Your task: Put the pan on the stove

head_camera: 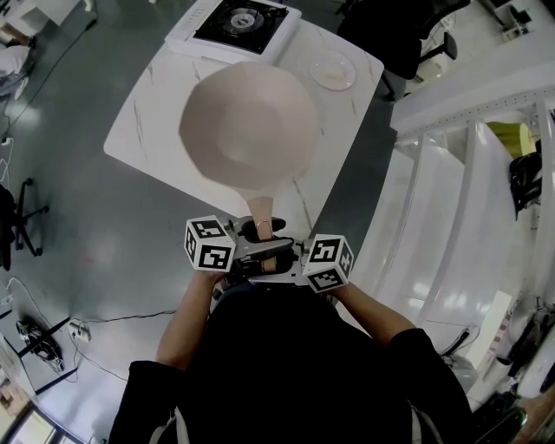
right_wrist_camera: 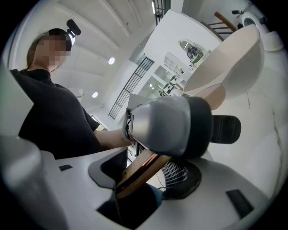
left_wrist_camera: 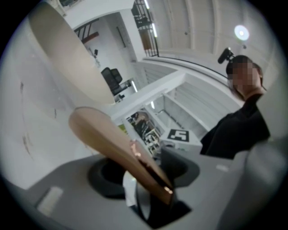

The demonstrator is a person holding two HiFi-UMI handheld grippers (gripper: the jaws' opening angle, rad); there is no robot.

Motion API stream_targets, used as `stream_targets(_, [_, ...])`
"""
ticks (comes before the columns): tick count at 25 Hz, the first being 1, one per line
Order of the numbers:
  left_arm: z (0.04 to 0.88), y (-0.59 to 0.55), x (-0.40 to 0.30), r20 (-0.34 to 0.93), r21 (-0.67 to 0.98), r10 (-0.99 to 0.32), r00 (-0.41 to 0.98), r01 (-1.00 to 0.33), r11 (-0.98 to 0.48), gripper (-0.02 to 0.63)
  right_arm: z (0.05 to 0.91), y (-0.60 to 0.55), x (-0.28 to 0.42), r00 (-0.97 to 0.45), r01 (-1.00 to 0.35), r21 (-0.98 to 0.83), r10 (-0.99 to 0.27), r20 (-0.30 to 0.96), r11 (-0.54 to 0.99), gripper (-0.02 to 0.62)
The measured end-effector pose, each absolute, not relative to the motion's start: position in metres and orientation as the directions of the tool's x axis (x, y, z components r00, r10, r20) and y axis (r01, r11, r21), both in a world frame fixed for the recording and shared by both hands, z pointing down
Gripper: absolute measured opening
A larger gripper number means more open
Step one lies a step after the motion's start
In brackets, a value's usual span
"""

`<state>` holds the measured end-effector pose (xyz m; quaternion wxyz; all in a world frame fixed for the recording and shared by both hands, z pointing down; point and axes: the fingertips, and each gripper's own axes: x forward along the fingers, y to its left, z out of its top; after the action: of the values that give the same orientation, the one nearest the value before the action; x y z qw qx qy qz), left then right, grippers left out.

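The pan (head_camera: 250, 126), a pale beige one, hung over the middle of the white marble table (head_camera: 147, 113). Its bowl looked clear of the tabletop, which is a judgement from how large and soft-edged it showed in the head view. Its handle (head_camera: 260, 208) ran back from the bowl to the table's near edge, and the butt of the handle ended between the two grippers.

The left gripper (head_camera: 251, 253) was clamped on the end of the handle. Its own view showed the handle (left_wrist_camera: 121, 148) seated in the jaws and rising away to the bowl (left_wrist_camera: 67, 54). The right gripper (head_camera: 282, 258) was closed on the same handle end from the opposite side, and its view showed the handle (right_wrist_camera: 139, 173) pinched in its jaws. The two grippers sat side by side, almost touching, and neither was nearer the bowl.

The portable gas stove (head_camera: 238, 22) stood at the table's far edge, directly beyond the bowl and in line with the pan's long axis. The bowl covered the stretch of table between the grippers and the stove. A small round dish (head_camera: 333, 71) lay near the far right corner, to the right of that line.

In judgement, the remaining move was a straight carry away from the person along the handle's own line, with little sideways correction needed. The load was carried entirely at the handle's tip, so the bowl could droop.
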<state>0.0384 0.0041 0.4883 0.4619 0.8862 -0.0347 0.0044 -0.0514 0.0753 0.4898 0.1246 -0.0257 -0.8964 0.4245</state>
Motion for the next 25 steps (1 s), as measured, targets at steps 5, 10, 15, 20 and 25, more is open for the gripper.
stream_targets(5, [0.462,-0.009,0.045,0.030,0.791,-0.060,0.998,-0.060,-0.609,0.227,0.467,0.062,-0.045,-0.970,-0.053,-0.739,0.142,0.199,0.672,0.224])
stream_targets(10, [0.438,-0.027,0.051,0.019,0.778,-0.070,0.997,-0.059,-0.625,0.230,0.445,0.044,-0.038,-0.972,-0.045,-0.726,0.137,0.190,0.687,0.224])
stream_targets(15, [0.422,-0.046,0.055,0.008,0.771,-0.086,0.996,-0.061,-0.634,0.230,0.429,0.026,-0.033,-0.971,-0.033,-0.714,0.145,0.187,0.699,0.224])
stream_targets(20, [0.410,-0.070,0.060,0.007,0.763,-0.110,0.994,-0.077,-0.642,0.232,0.418,0.004,-0.026,-0.969,-0.016,-0.706,0.162,0.185,0.708,0.224])
stream_targets(25, [0.400,-0.097,0.067,0.001,0.765,-0.145,0.989,-0.094,-0.637,0.232,0.408,-0.021,-0.016,-0.970,0.002,-0.706,0.173,0.170,0.708,0.224])
